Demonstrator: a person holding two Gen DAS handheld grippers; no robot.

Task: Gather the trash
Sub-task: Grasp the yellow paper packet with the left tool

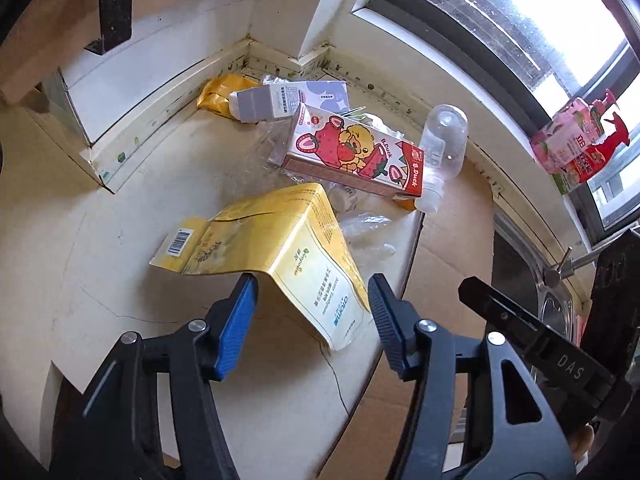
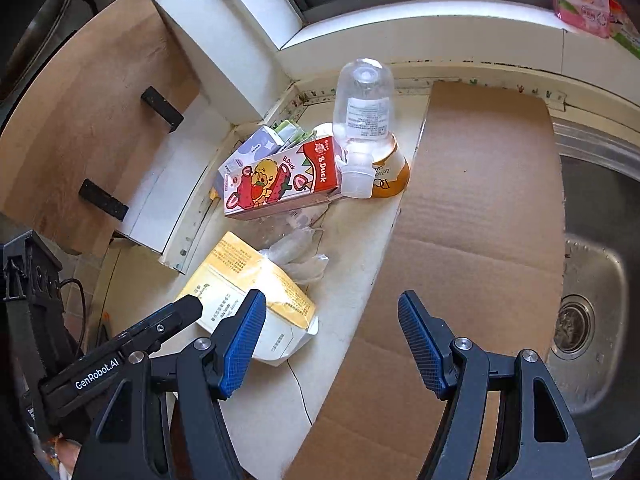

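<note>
Counter [image 1: 100, 280]: pale, cracked stone top set in a corner under a window [image 1: 520, 20]; a flat sheet of cardboard [image 2: 480, 220] covers its right part, up to a steel sink [image 2: 592, 280].

Trash, all lying on the counter:
- Yellow pouch [image 1: 280, 236], crumpled, barcode tab at one end, white label panel toward the camera. Nearest item to both claws.
- Clear plastic wrap [image 1: 366, 236], just behind the pouch and touching it.
- Strawberry carton [image 1: 348, 152], red and white with a cartoon duck, lying on its side behind the wrap.
- Clear bottle [image 2: 362, 120], white cap, lying with its neck resting over the carton's end.
- Orange cup [image 2: 390, 172], on its side under the bottle's cap end.
- Grey-and-white carton [image 1: 276, 100], in the corner behind the strawberry carton.
- Yellow wrapper [image 1: 218, 94], at the far corner wall.

Left claw [image 1: 312, 300]: blue pads apart, the pouch's near edge between them; whether the pads touch it cannot be told.

Right claw [image 2: 332, 320]: pads wide apart, nothing between them, above the cardboard edge beside the pouch.

Window ledge: pink refill pack [image 1: 568, 136] and a red bottle [image 1: 600, 152].
</note>
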